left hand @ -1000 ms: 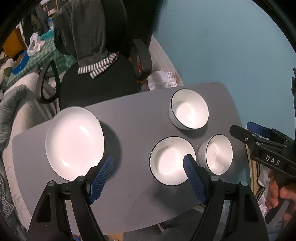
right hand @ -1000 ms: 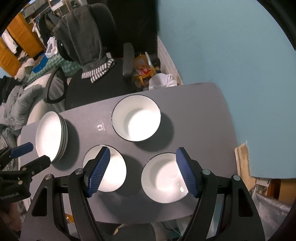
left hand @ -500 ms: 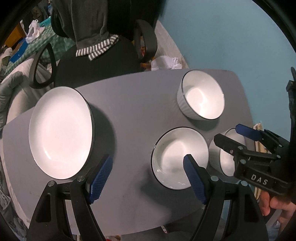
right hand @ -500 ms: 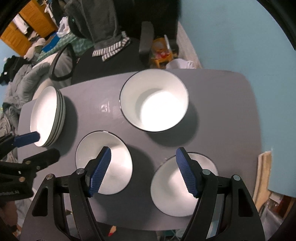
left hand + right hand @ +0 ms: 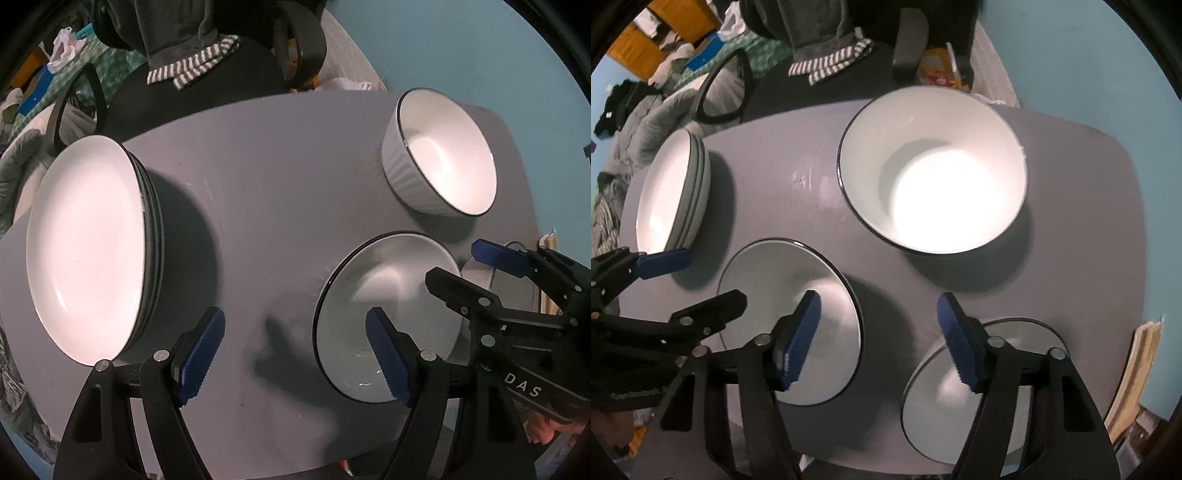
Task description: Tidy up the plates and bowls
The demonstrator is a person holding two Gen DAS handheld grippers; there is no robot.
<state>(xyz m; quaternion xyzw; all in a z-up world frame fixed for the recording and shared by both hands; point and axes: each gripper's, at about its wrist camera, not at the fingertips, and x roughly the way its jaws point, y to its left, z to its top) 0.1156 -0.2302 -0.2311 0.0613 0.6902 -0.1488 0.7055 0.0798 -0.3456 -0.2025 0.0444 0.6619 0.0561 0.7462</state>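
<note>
A stack of white plates [image 5: 85,247] sits at the left end of the gray counter [image 5: 258,177]. Behind the counter stands a black chair [image 5: 207,88] with a gray striped cloth [image 5: 192,70] hanging on it.

Next comes the left gripper [image 5: 295,350]. Its blue fingers [image 5: 199,354] are spread wide and hold nothing. One finger is above the bare counter, and the other is above the middle bowl [image 5: 388,295], just inside its rim. I cannot tell if it touches the bowl.

The middle bowl is white with a dark rim. A big deep bowl [image 5: 934,181] stands behind it, near the far edge of the counter.

Then comes the right gripper [image 5: 879,339]. Its fingers [image 5: 956,339] have just been closing a little, but they are apart and nothing is between them. Below the gap is bare counter. One finger hangs above the middle bowl, and the other above the near right bowl [image 5: 964,406], which sits at the front right corner of the counter.
</note>
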